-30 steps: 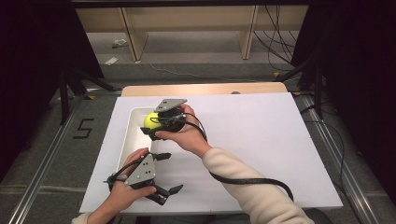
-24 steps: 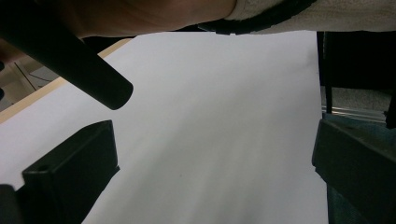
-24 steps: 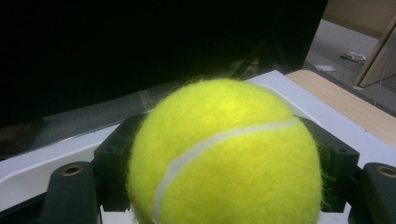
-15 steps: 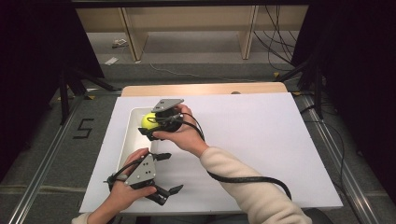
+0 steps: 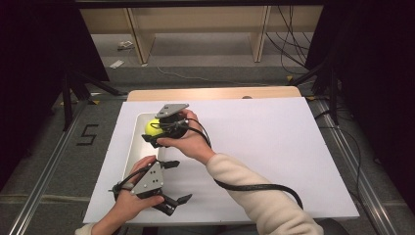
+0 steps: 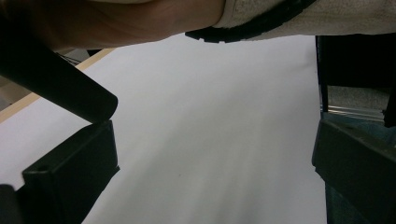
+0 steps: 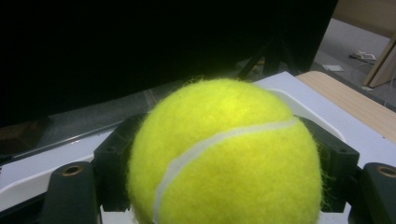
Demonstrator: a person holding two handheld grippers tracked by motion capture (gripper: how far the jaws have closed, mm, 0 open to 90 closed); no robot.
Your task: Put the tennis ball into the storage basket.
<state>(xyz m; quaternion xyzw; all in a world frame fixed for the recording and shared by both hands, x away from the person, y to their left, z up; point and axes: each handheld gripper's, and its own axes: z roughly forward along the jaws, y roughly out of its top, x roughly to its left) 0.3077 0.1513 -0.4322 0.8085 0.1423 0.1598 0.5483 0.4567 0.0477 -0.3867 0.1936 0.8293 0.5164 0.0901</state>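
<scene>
the right gripper (image 5: pixel 155 133) clamps the ball (image 5: pixel 153 127) over the tray (image 5: pixel 133 149), hiding its lower half, while the left gripper (image 5: pixel 174 181) gapes wide, its right jaw cut off.

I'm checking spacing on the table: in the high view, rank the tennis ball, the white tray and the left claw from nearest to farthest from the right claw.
1. Tennis ball: gripped in the right claw itself.
2. White tray: directly beneath it, at the paper's left side.
3. Left claw: nearer the person, open over the paper's front edge.
</scene>
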